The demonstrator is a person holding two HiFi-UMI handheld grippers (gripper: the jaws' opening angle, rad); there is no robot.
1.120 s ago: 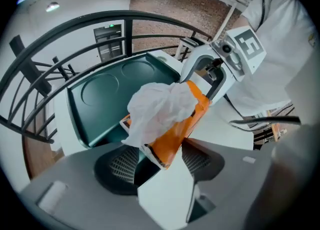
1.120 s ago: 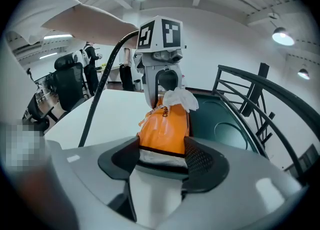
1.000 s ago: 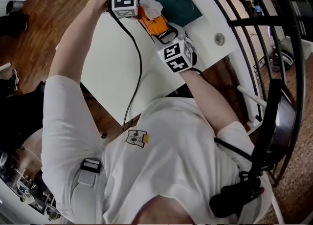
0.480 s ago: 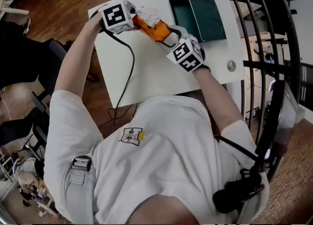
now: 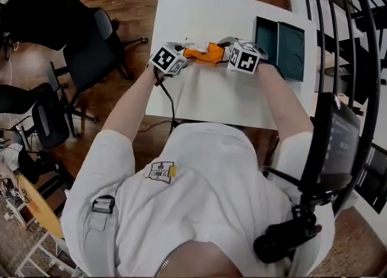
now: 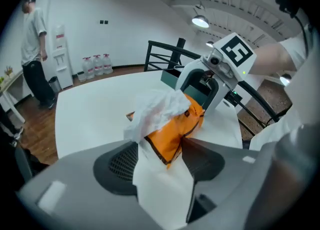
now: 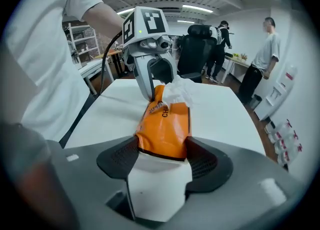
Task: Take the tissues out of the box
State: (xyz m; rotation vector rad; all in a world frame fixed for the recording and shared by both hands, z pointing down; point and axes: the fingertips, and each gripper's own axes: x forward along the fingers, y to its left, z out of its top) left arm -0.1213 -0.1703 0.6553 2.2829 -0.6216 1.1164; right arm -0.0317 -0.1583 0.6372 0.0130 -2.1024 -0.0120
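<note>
An orange tissue pack (image 5: 205,52) hangs above the white table (image 5: 205,11), stretched between my two grippers. My left gripper (image 5: 186,55) holds one end. In the left gripper view the pack (image 6: 180,124) sits between the pads of the left gripper (image 6: 160,151), and a crumpled white tissue (image 6: 157,109) sticks out of its top. My right gripper (image 5: 222,54) holds the other end. In the right gripper view that end of the pack (image 7: 165,129) fills the gap of the right gripper (image 7: 161,154); its jaws are opening, with both pads still on the pack. The tissue (image 7: 181,91) shows beyond it.
A dark green tray (image 5: 279,41) lies on the table's right part. Black office chairs (image 5: 91,47) stand left of the table and a black railing (image 5: 357,59) runs along the right. People stand far off in both gripper views.
The head view has swung round. Both grippers and the pack have moved away from the green tray and now lie level, side by side, over the table's middle.
</note>
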